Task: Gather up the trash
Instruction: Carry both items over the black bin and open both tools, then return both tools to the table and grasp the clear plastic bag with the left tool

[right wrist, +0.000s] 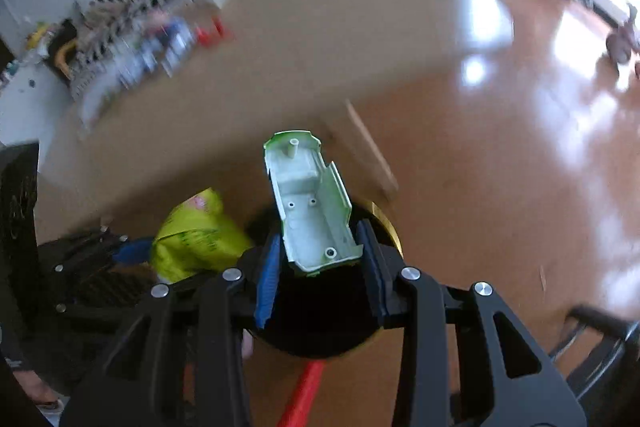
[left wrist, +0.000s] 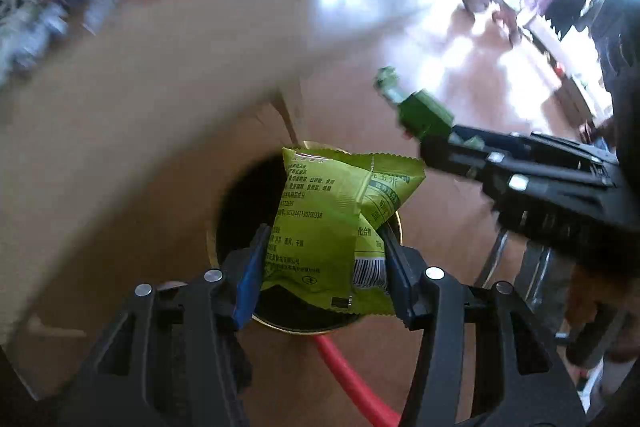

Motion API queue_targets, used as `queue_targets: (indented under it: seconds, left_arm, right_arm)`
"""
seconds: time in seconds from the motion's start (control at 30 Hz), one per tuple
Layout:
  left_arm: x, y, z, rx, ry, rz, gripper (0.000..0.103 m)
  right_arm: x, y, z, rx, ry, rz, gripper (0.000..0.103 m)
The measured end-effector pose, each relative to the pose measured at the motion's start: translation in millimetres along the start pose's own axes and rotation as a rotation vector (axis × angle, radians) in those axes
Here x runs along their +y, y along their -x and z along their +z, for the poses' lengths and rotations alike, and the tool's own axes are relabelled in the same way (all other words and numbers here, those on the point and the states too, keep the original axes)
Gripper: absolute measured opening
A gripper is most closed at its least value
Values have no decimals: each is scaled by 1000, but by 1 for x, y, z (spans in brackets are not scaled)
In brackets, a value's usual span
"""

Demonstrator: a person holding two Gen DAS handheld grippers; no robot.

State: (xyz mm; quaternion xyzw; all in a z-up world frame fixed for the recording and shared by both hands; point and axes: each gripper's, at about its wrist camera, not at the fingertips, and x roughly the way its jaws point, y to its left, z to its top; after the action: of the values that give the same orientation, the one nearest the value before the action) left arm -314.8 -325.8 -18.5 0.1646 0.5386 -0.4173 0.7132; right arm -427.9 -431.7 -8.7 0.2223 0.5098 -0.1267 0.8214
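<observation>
Left tool (left wrist: pixel 324 259) clamped on a green wrapper (left wrist: pixel 340 219), pads pressing its lower half from both sides, the wrapper standing up out of the grip with its long axis pointing away from the camera. Directly beneath and beyond it, the dark mouth of a round bin (left wrist: pixel 240 211) with a gold rim, so the drop looks to be straight down; only the wrapper's far corner overhangs the rim on the right.

Right tool (right wrist: pixel 320 259) clamped on a green plastic shell (right wrist: pixel 308 203), hollow side up, long axis running forward and slightly left. Below it, the same black bin (right wrist: pixel 320 331), the shell's held end over the opening and its far end past the rim. Both tools about equally near the bin, side by side over it, the left tool (right wrist: pixel 132 251) and its wrapper (right wrist: pixel 196 235) just beside the shell.

A red hose (left wrist: pixel 352 383) on the floor, running out from under the bin. Glossy orange-brown floor (right wrist: pixel 500 187) with bright glare. Above, a tan tabletop (right wrist: pixel 280 67) edge sweeping across, blurred clutter at its far side, a striped panel behind, and a bright window far right.
</observation>
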Motion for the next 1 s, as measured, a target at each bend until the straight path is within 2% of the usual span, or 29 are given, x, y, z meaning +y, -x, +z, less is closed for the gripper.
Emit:
queue_targets:
  seconds: [0.13,0.23,0.33,0.47,0.77,0.8,0.83,0.87,0.9,1.0]
  left_arm:
    - [2,-50,-11,85,-11,10,52]
    - [10,-70,-12,124,-11,-4,52]
    - [14,-88,-11,155,-24,13,52]
    - [21,-106,-14,200,-4,9,52]
    - [18,-117,-11,211,-32,35,54]
    - [15,-118,-13,216,-43,51,61]
    - [13,-116,-14,210,-49,64,83]
    - [11,-112,-14,188,-57,80,94]
    - [8,-107,-13,151,-71,88,97]
    - [0,-89,-11,94,-107,92,97]
  right_arm:
    - [-22,-41,-18,87,-72,2,37]
    - [-30,-67,-23,137,-108,1,37]
    - [-33,-87,-26,177,-127,1,37]
    - [-32,-102,-21,203,-122,-4,37]
    - [-38,-103,-13,225,-123,10,38]
    - [-40,-99,-12,215,-131,11,46]
    - [-42,-95,-11,202,-135,6,75]
    - [-44,-88,-9,172,-139,1,90]
    - [-47,-82,-8,151,-143,4,96]
    - [-59,-58,-3,93,-185,36,96]
